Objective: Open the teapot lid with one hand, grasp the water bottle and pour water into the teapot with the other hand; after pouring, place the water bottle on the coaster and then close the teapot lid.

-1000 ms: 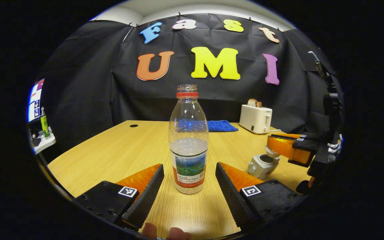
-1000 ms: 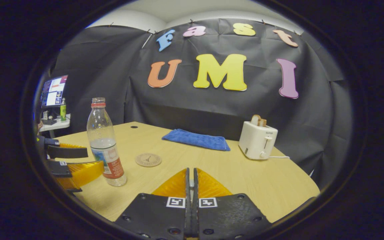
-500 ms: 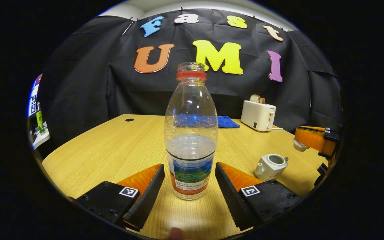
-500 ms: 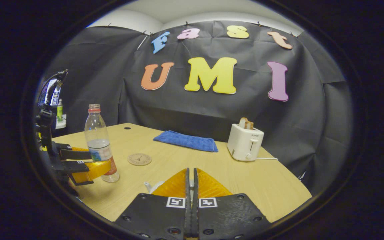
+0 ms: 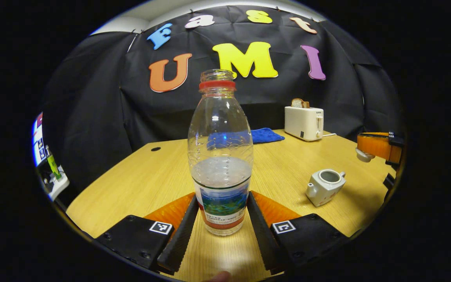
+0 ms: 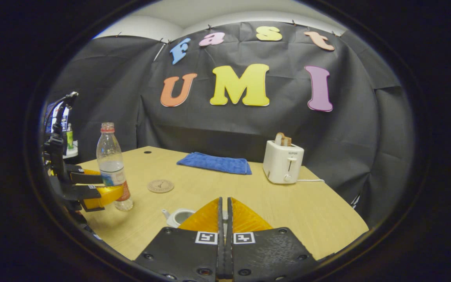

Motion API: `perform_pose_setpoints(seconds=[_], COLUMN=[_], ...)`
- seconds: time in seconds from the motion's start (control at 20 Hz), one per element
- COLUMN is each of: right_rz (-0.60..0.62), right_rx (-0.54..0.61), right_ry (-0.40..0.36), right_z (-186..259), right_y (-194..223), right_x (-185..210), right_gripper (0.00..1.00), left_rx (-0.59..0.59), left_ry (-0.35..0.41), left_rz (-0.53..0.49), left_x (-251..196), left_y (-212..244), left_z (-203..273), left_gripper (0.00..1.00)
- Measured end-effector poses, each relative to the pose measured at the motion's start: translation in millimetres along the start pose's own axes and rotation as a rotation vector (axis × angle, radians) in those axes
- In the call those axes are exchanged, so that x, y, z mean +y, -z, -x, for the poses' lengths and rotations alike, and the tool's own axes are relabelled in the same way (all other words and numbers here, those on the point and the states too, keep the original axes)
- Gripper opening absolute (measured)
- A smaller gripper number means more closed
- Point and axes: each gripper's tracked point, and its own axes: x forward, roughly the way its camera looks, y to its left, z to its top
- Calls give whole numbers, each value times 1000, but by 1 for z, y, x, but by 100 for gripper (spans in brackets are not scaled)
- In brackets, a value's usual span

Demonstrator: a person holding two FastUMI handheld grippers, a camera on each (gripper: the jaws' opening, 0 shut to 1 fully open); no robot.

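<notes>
Clearly, open tabletop [image 5: 131, 184] lies left of the water bottle [image 5: 220, 156], which stands upright, uncapped mouth up, label print too small to read. Left gripper [image 5: 219, 223] brackets its base, fingers touching or nearly so; a firm grasp cannot be confirmed. Right gripper [image 6: 224, 219] is clenched on the lid [image 5: 364, 156], held clear of the open teapot [image 5: 324, 186]. Coaster [image 6: 160, 185] sits near the bottle.
</notes>
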Motion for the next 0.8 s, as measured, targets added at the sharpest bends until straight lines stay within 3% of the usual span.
perform_pose_setpoints(seconds=[0.05,0.3,0.55,0.65,0.8], right_rz=[-5,-23,-43,-50,-64], right_rx=[0,-10,3,11,9], right_ry=[0,15,20,19,19], right_z=[2,13,19,21,23], right_y=[1,2,13,18,21], right_x=[-3,-26,-40,-44,-49], right_gripper=[0,0,0,0,0], left_rx=[-3,-49,-5,8,39], left_ry=[-10,-96,-143,-145,-101], left_rz=[-58,-417,-747,-906,-1067], left_x=[1,15,19,15,2], left_y=[-6,-28,-23,-20,-14], left_z=[1,5,2,1,-5], left_gripper=[76,75,74,74,74])
